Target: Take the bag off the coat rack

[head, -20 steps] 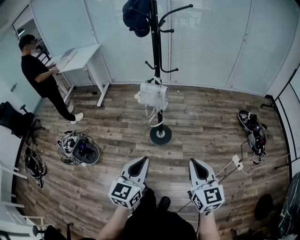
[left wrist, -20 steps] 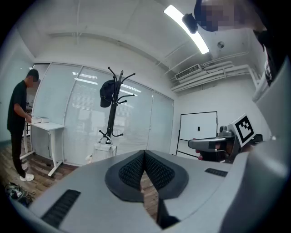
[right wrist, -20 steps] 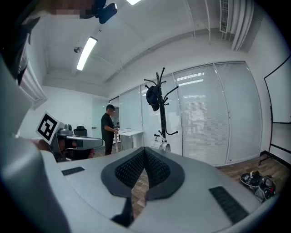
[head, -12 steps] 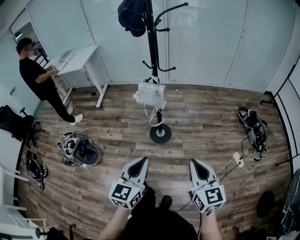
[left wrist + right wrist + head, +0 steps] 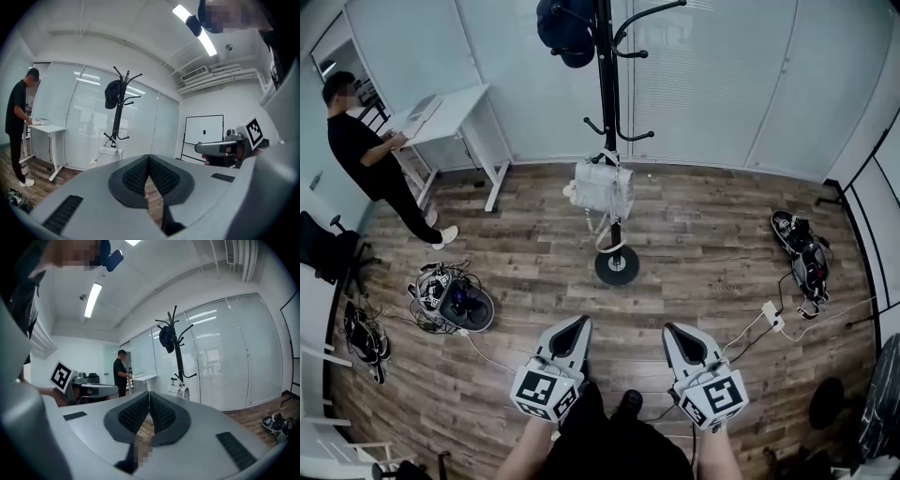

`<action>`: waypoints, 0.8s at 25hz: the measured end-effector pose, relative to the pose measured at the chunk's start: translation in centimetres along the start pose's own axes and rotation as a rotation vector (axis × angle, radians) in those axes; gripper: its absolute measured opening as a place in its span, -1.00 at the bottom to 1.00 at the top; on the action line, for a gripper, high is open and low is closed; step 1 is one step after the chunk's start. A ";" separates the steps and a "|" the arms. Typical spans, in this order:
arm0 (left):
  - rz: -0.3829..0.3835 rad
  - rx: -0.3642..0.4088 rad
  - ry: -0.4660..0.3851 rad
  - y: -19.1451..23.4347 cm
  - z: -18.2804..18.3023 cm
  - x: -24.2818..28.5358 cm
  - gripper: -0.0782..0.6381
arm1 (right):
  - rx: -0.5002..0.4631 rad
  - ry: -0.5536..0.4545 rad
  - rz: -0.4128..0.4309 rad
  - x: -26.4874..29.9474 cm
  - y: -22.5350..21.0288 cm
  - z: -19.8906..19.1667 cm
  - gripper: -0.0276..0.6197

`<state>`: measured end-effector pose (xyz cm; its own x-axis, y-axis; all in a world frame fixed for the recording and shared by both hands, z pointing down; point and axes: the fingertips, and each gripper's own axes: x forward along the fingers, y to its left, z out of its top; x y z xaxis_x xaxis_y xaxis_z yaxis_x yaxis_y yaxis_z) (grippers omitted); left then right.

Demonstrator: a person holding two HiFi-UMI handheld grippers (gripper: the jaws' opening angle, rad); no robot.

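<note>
You hold the left gripper (image 5: 577, 325) and right gripper (image 5: 676, 335) low, each with jaws pressed together and empty, likely because the white bag (image 5: 603, 187) hangs well ahead on a low hook of the coat rack (image 5: 607, 84). Wood floor (image 5: 703, 234) lies between. A person (image 5: 366, 159) stands at a white surface (image 5: 464, 101).

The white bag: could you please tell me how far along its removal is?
Nothing done yet: the boxy white bag hangs low on the black metal coat rack. In hand: nothing; the left hand-held gripper and right hand-held gripper are shut, empty, far from it. Left: approach, grasp, unhook.
</note>
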<state>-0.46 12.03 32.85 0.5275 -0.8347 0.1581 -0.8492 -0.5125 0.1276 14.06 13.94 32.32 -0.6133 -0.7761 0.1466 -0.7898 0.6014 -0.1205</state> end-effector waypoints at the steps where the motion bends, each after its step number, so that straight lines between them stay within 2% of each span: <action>1: 0.003 0.000 -0.003 0.8 0.1 0.0 -0.74 | -0.002 0.006 0.001 0.7 0.3 0.1 -0.82; 5: -0.002 -0.015 -0.009 4.2 0.4 1.1 -0.74 | -0.020 0.030 -0.059 3.8 -0.1 0.5 -0.82; 14: -0.102 -0.028 -0.035 11.4 2.2 4.1 -0.73 | 0.007 0.009 -0.145 11.2 0.5 2.9 -0.82; 20: -0.178 -0.029 -0.018 14.7 2.0 6.0 -0.73 | -0.001 0.043 -0.212 14.7 1.6 2.2 -0.82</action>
<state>-9.81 -0.96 33.71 0.6687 -0.7348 0.1134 -0.7412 -0.6467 0.1801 3.79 3.05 32.12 -0.4326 -0.8767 0.2103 -0.9014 0.4253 -0.0812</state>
